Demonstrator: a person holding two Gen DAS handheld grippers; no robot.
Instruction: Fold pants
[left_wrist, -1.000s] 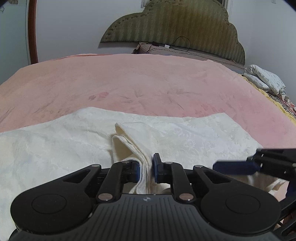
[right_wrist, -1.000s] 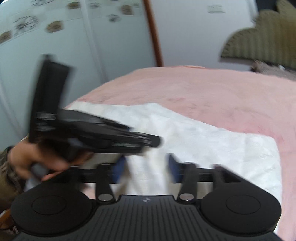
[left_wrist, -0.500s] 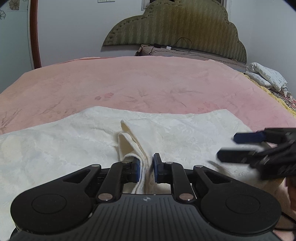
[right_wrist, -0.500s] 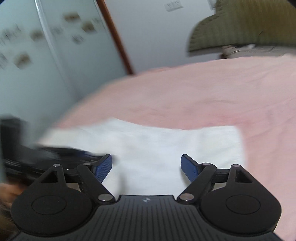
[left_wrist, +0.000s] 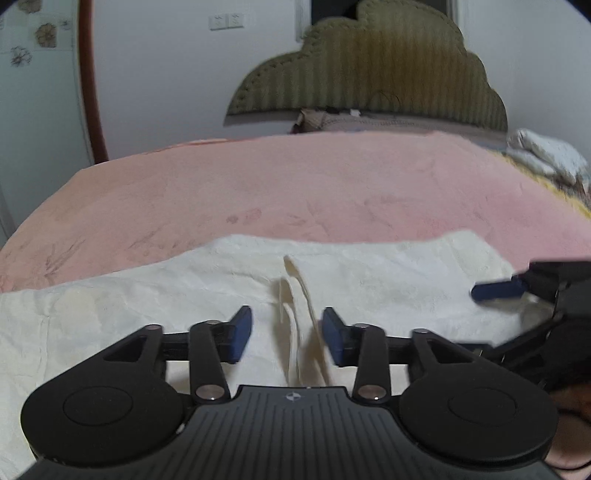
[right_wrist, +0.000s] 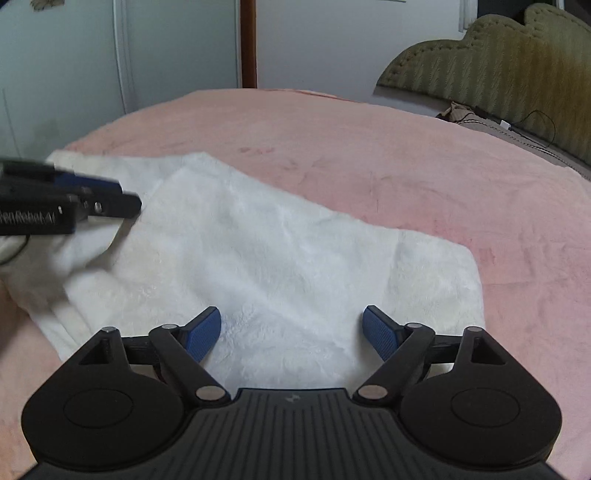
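I hold a gripper in each hand over cream pants (left_wrist: 369, 280) that lie flat on a pink bed (left_wrist: 295, 184), near its front edge. My left gripper (left_wrist: 287, 334) has just let go: half a second ago its jaws were pinched on an upright ridge of cloth (left_wrist: 295, 295), and now they stand apart with that ridge loose between them, touching neither pad as far as I can tell. My right gripper (right_wrist: 291, 330) has its jaws wide apart above the pants (right_wrist: 258, 251), holding nothing; it has swung round to face the right end of the garment. From there, the left gripper (right_wrist: 92, 199) shows at the left edge, blurred. I judge that a fold has just been laid down and released, so the next step is probably a fresh grasp for another fold. The standing ridge may need smoothing first.
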